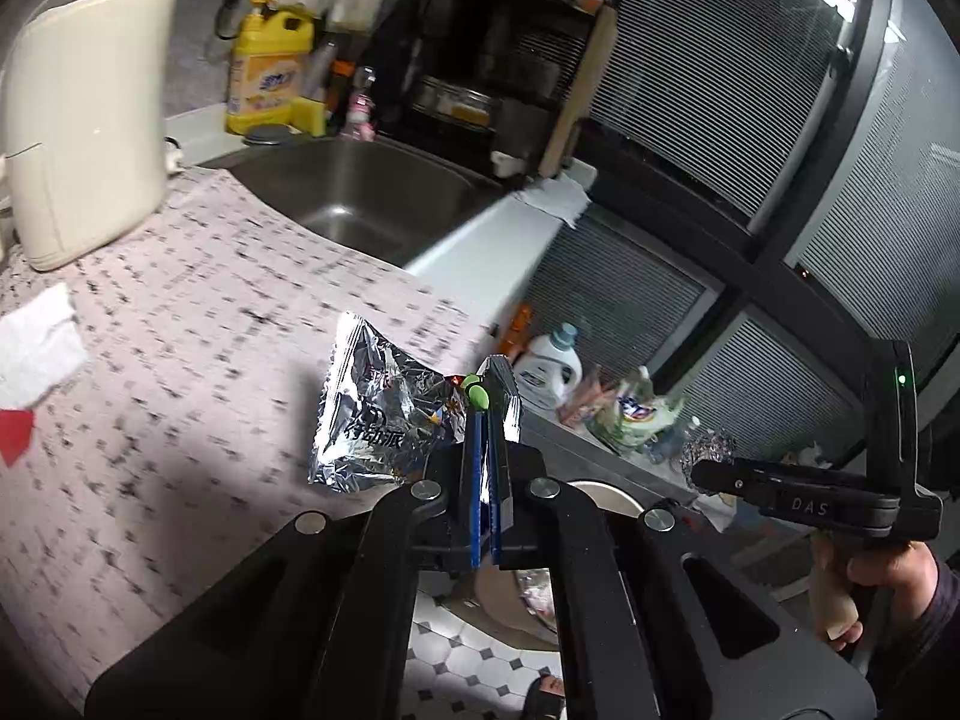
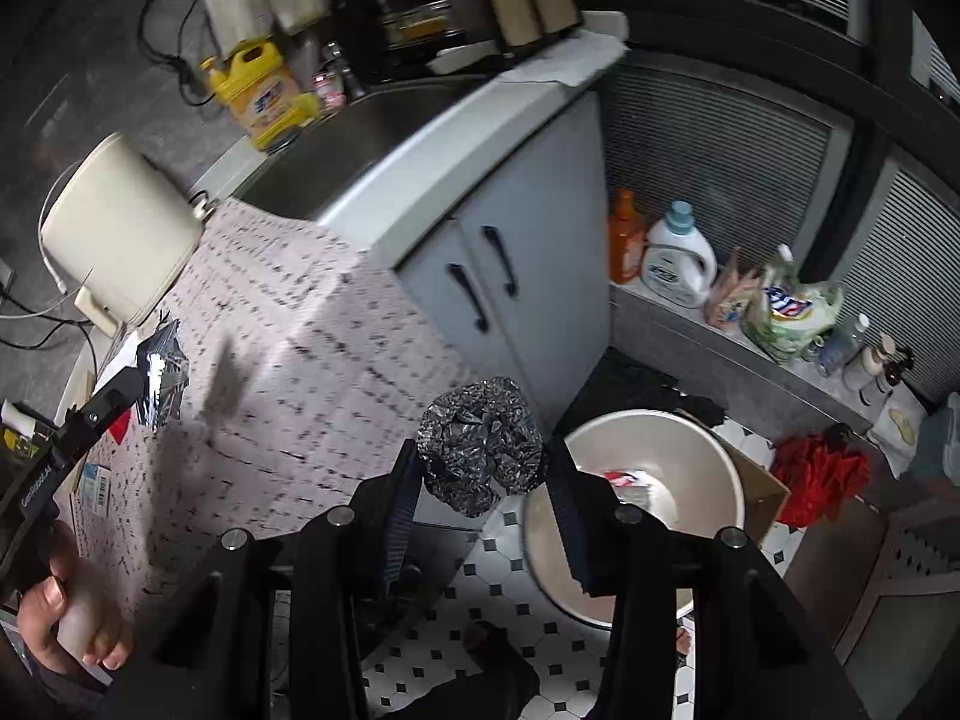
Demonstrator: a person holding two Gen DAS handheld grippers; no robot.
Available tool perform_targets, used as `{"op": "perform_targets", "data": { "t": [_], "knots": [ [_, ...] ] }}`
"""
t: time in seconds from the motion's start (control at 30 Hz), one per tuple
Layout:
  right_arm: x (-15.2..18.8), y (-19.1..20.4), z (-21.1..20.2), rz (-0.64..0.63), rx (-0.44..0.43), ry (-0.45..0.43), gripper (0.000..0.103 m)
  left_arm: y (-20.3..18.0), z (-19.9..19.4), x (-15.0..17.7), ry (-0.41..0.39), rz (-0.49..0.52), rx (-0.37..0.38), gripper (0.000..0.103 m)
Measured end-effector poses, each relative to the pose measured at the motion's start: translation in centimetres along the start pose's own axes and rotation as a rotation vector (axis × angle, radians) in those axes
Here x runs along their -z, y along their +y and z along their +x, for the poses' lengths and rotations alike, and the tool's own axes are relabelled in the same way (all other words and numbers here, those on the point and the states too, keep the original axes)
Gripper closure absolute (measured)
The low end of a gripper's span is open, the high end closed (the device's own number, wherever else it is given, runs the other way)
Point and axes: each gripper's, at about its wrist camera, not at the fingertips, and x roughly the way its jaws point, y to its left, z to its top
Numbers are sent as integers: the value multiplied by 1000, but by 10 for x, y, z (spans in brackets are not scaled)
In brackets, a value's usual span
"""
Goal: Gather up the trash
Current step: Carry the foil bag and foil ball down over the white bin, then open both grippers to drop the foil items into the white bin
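Note:
A flattened silver snack wrapper (image 1: 378, 414) hangs over the patterned counter (image 1: 180, 330), and my left gripper (image 1: 489, 387) is shut on its right edge. My right gripper (image 2: 480, 471) is shut on a crumpled ball of foil (image 2: 480, 441), held just past the counter's edge. Below and to the right of the ball, a round pale bin (image 2: 714, 456) stands on the tiled floor with some trash inside. The left wrist view shows the foil ball (image 1: 711, 447) at the right gripper's tip. The right wrist view shows the silver wrapper (image 2: 162, 372) at far left.
On the counter are a cream kettle (image 1: 90, 120), a white tissue (image 1: 39, 348) and a red scrap (image 1: 15, 435). Behind lie a steel sink (image 1: 366, 192) and a yellow detergent bottle (image 1: 270, 66). Cleaning bottles (image 2: 678, 258), a red cloth (image 2: 819, 477) and cabinet doors (image 2: 498, 276) surround the bin.

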Motion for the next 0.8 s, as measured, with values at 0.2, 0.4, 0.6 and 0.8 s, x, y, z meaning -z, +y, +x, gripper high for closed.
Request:
{"op": "perform_targets", "data": {
  "t": [0.2,0.4,0.6,0.8],
  "knots": [
    [4,-65,-18,37,15,-5,40,-60,21,16,47,14,13,100],
    [14,-118,-33,90,17,-9,40,-107,39,33,101,51,36,100],
    [29,-162,-51,109,36,-13,38,-149,60,47,139,64,71,100],
    [42,-203,-73,139,62,-31,38,-186,86,68,199,79,111,100]
  ]
}}
